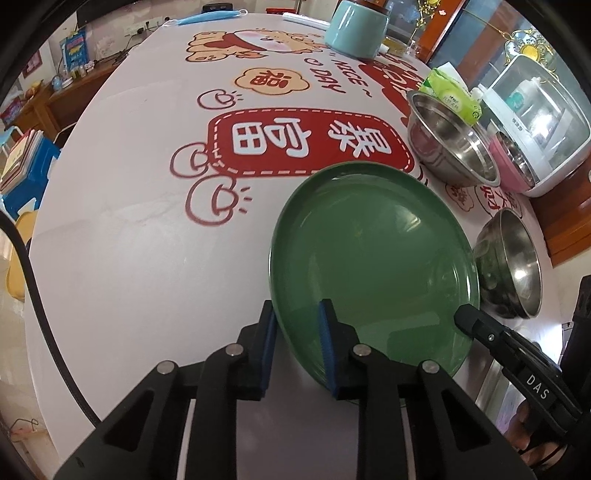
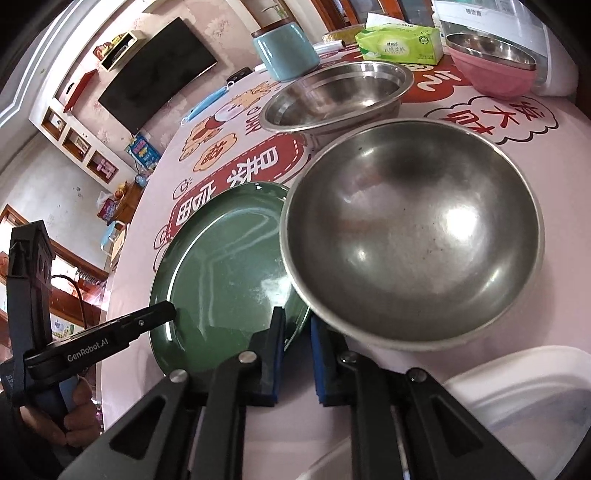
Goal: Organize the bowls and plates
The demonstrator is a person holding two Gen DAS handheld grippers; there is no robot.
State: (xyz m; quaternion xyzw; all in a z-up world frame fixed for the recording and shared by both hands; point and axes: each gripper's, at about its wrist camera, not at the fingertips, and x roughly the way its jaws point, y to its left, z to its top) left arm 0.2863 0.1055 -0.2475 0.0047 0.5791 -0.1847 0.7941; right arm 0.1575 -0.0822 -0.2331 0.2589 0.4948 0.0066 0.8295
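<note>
A green plate point(image 1: 373, 266) lies on the printed tablecloth; it also shows in the right wrist view point(image 2: 229, 273). My left gripper point(image 1: 299, 350) straddles its near-left rim, one pad under and one over, jaws partly open. My right gripper point(image 2: 297, 354) straddles the plate's near-right rim, jaws not fully closed; it also shows in the left wrist view point(image 1: 469, 317). A steel bowl point(image 2: 413, 236) sits right beside the plate, its rim overlapping the plate's edge. A larger steel bowl point(image 2: 336, 96) and a pink bowl point(image 2: 491, 70) stand farther back.
A light blue canister point(image 2: 284, 48), a green tissue pack point(image 2: 399, 44) and a white appliance point(image 1: 546, 122) stand at the table's far side. A white container point(image 2: 517, 398) is at the near right. A blue face mask point(image 1: 207, 16) lies at the far edge.
</note>
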